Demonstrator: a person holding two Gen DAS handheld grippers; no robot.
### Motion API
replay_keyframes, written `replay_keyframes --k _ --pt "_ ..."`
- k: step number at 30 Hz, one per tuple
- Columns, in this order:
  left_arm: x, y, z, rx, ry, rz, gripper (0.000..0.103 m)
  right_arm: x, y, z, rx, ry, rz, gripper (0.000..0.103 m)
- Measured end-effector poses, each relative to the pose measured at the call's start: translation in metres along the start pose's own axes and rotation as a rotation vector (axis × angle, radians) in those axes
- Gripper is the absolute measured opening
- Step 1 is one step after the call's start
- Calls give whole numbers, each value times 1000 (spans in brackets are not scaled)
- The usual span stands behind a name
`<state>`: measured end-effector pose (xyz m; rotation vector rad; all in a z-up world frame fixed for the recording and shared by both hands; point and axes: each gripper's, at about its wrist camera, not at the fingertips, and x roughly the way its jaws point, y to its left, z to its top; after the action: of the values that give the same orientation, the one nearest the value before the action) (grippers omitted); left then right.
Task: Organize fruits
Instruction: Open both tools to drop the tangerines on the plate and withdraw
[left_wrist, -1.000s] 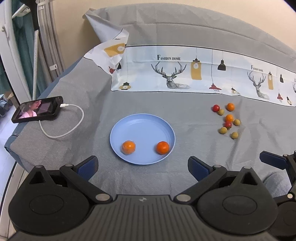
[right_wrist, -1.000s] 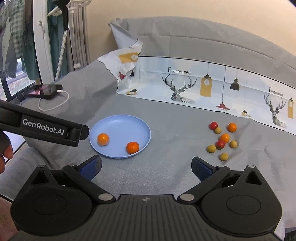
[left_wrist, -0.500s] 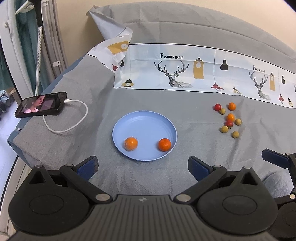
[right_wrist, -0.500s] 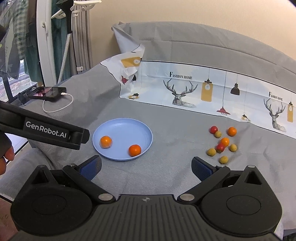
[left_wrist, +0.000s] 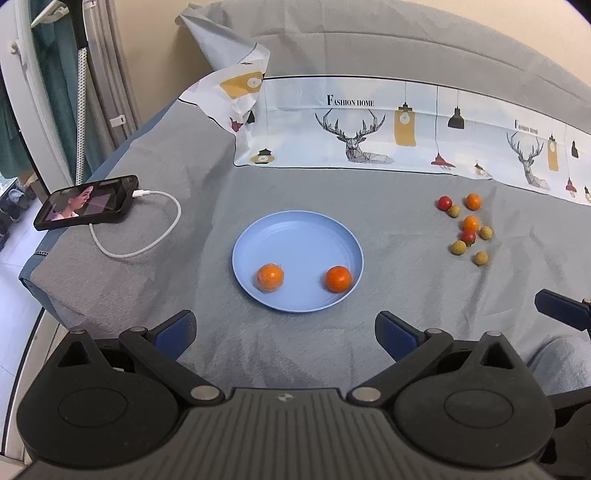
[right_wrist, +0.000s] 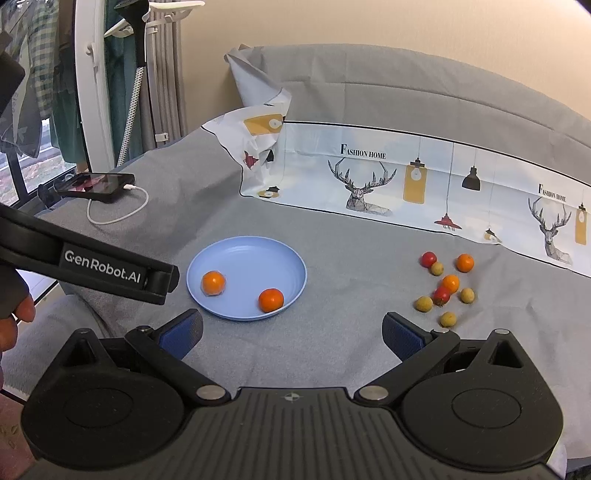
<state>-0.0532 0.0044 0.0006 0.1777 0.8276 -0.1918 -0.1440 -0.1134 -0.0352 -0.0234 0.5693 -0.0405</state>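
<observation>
A blue plate (left_wrist: 295, 229) lies mid-table and holds two small oranges (left_wrist: 270, 277) (left_wrist: 338, 278); it also shows in the right wrist view (right_wrist: 255, 254). A cluster of small fruits (left_wrist: 466, 227) lies to its right: orange, red and yellow-green ones, also in the right wrist view (right_wrist: 445, 286). My left gripper (left_wrist: 285, 330) is open and empty, hovering just in front of the plate. My right gripper (right_wrist: 291, 334) is open and empty, between plate and cluster, short of both.
A phone (left_wrist: 86, 202) with a white charging cable (left_wrist: 147, 236) lies at the far left near the table edge. A printed cloth (left_wrist: 369, 129) is draped along the back. The left gripper's body (right_wrist: 92, 267) reaches in at the left of the right wrist view.
Both grippers have drawn back and risen a little, so the plate and fruits sit slightly farther off. Nothing on the table has moved.
</observation>
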Motion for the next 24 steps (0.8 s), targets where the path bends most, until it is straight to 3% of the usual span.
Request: replay_keyframes --k 24 --pt "-2 -7 1 38 11 19 103 2 -4 0 16 26 27 102"
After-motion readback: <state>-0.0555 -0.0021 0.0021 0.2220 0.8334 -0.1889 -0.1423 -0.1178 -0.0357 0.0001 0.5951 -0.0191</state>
